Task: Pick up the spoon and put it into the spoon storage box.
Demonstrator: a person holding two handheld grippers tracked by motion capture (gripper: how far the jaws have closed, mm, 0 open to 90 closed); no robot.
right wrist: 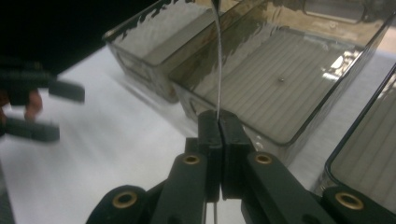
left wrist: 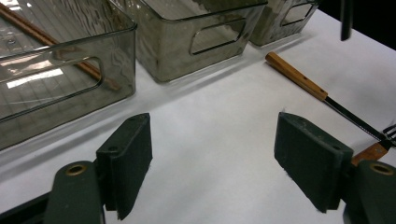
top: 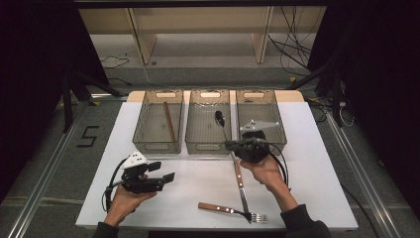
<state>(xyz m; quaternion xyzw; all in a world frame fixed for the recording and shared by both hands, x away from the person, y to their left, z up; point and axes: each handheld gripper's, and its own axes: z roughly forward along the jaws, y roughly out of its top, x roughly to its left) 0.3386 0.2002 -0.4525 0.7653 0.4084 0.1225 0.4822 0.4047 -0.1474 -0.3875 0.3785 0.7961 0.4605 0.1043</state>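
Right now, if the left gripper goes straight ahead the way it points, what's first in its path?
Probably the knife: the open left gripper faces bare white table, with the knife's wooden handle beyond, right of centre. The middle bin lies further back; depth is uncertain.

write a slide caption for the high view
Right gripper lifts a spoon over the middle bin; left gripper waits open.

Your table (top: 148,124) was lit evenly from overhead while the surroundings stayed nearly black; shadows under the bins (top: 208,121) fell soft and short; glare streaked the clear walls in your left gripper view; in the right gripper view your far gripper (right wrist: 39,109) smeared with motion blur, and the near jaws went soft.
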